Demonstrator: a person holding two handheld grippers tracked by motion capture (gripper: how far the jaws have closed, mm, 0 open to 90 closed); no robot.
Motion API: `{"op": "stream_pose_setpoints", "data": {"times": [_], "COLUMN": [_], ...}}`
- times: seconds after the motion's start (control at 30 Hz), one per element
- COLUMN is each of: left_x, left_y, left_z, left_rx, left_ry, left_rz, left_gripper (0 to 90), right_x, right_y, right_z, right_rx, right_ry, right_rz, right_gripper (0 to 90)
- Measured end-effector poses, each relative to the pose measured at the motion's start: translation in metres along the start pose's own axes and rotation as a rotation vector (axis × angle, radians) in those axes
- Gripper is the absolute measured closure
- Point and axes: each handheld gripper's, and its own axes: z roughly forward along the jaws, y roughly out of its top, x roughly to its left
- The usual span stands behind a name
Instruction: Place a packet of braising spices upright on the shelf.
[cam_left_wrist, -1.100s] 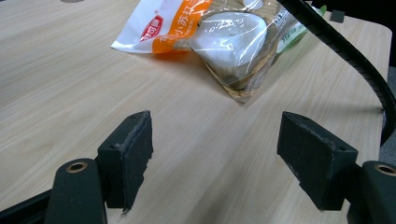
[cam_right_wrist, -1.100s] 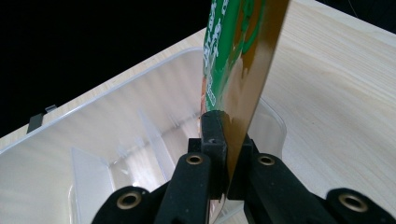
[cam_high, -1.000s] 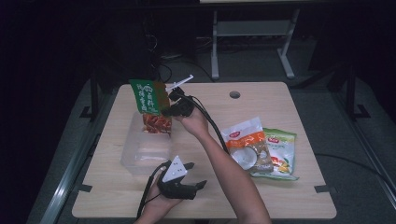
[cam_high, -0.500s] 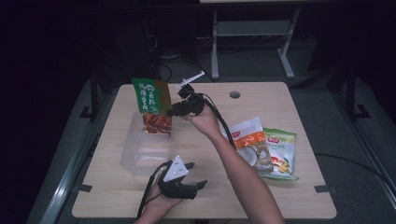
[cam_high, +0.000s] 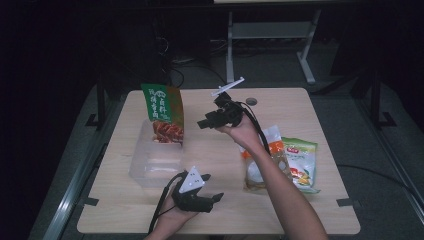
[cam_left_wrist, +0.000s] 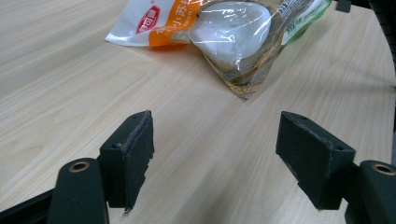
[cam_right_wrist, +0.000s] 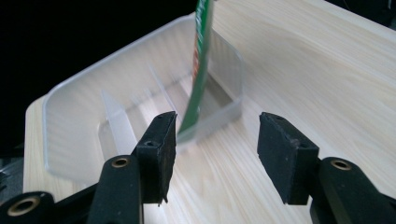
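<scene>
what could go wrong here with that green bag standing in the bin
The green bag stands upright at the far end of the clear bin, with the right gripper open and nothing gripping it, so it may topple. The bin's thin dividers could catch the next packet. The orange packet looks slippery and bulgy for the left gripper.

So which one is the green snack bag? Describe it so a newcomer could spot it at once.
Start at the light wooden table and find the clear plastic container on its left half. The green snack bag stands upright in the container's far end. The other two bags, the orange snack bag and its neighbour, lie flat on the right.
</scene>
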Motion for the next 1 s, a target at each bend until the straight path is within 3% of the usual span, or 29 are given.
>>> {"op": "stream_pose_setpoints", "data": {"times": [0.2,0.3,1.0], "left_x": [0.001,-0.001,-0.004], "left_y": [0.001,0.000,0.000], "left_z": [0.002,0.003,0.008], "left_rx": [0.004,0.005,0.013], "left_ry": [-0.003,0.002,-0.014], "left_rz": [0.009,0.020,0.013], "left_gripper": [28.3,28.3,28.2], "right_x": [-0.007,-0.010,-0.047], "right_y": [-0.024,-0.032,-0.106], "right_z": [-0.031,-0.038,-0.104], "right_rx": [0.011,0.018,0.093], "right_ry": [-0.028,-0.043,-0.169], "right_rz": [0.014,0.017,0.172], "right_gripper": [45.3,44.9,39.2]}}
